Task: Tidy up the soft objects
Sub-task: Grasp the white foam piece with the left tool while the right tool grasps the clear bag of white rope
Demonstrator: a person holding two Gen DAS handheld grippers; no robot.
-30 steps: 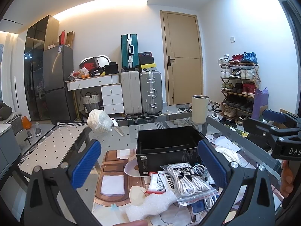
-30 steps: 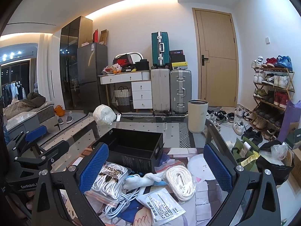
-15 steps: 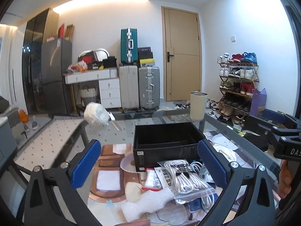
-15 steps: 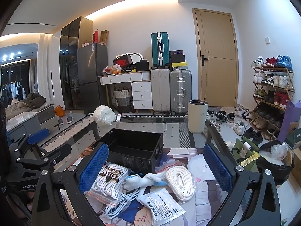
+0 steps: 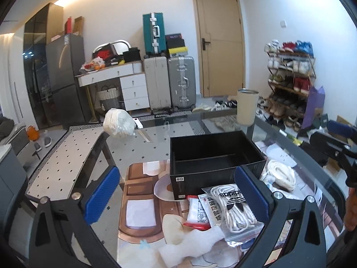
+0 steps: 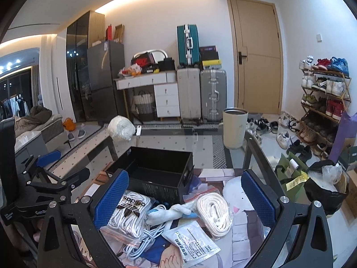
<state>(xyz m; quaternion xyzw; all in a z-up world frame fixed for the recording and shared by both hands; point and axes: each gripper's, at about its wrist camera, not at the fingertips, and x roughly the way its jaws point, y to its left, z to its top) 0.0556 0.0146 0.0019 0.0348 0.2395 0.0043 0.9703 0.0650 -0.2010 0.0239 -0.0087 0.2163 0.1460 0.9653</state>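
An empty black box (image 5: 214,156) stands open on the glass table, also in the right wrist view (image 6: 154,174). In front of it lies a pile of soft things: a bagged bundle of white adidas laces (image 5: 234,207) (image 6: 129,214), a coil of cream rope (image 5: 281,176) (image 6: 214,210), white foam wrap (image 5: 189,243), a small white and blue plush (image 6: 171,211) and flat white packets (image 6: 191,241). My left gripper (image 5: 178,196) is open and empty above the pile's left side. My right gripper (image 6: 183,196) is open and empty above the pile.
A white bagged bundle (image 5: 119,126) lies at the table's far left edge. A cream cup (image 5: 246,107) stands at the far right. A printed mat (image 5: 138,203) covers the near table. Suitcases, drawers and a shoe rack (image 6: 323,98) stand behind.
The left wrist view has tilted down and shifted, so the box and pile sit lower and more to the right. The right gripper has barely moved. Both stay open.
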